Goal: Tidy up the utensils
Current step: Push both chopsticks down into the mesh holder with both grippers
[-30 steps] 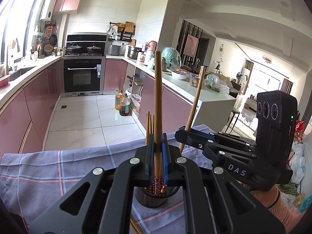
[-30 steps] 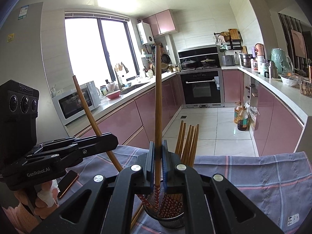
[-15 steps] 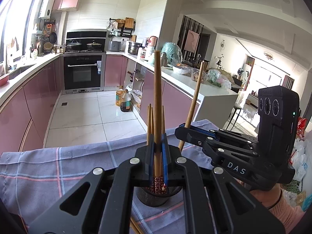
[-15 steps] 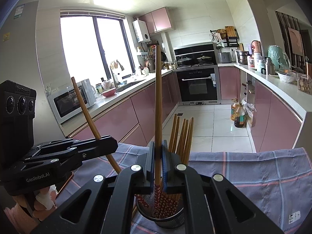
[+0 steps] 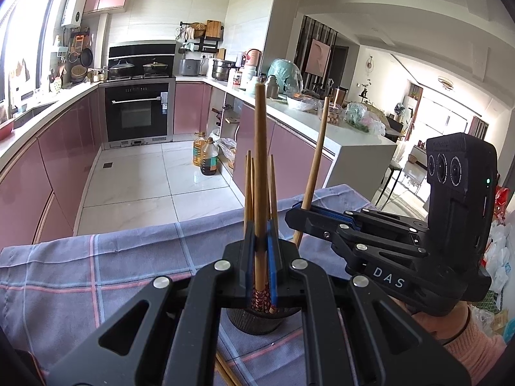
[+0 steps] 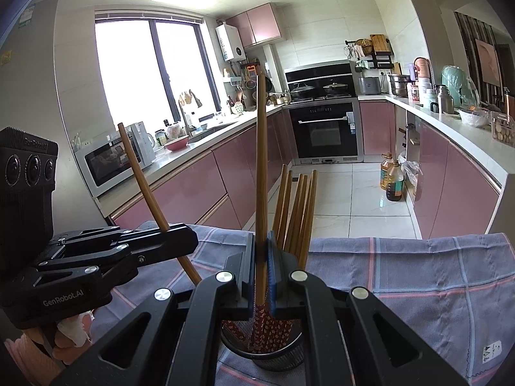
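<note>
A black mesh holder (image 5: 254,320) (image 6: 267,350) stands on the checked cloth just under both grippers, with several wooden chopsticks (image 5: 248,186) (image 6: 299,209) upright in it. My left gripper (image 5: 260,234) is shut on one upright chopstick (image 5: 260,160), whose red patterned end reaches down into the holder. My right gripper (image 6: 260,241) is shut on another chopstick (image 6: 261,160), also dipping into the holder. In each view the other gripper comes in from the side: the right gripper (image 5: 291,215) with its chopstick (image 5: 313,167), the left gripper (image 6: 193,241) with its slanted chopstick (image 6: 145,183).
The blue-grey checked cloth (image 5: 96,273) (image 6: 418,273) covers the table. Loose chopsticks (image 5: 225,373) lie on it near the holder's foot. A person's hand (image 6: 74,331) and pink sleeve (image 5: 466,347) hold the grippers. Beyond the table edge lies a kitchen with pink cabinets.
Both grippers stay shut on their chopsticks and have hardly moved. The chopsticks in the holder stand a little higher in both views than a second ago.
</note>
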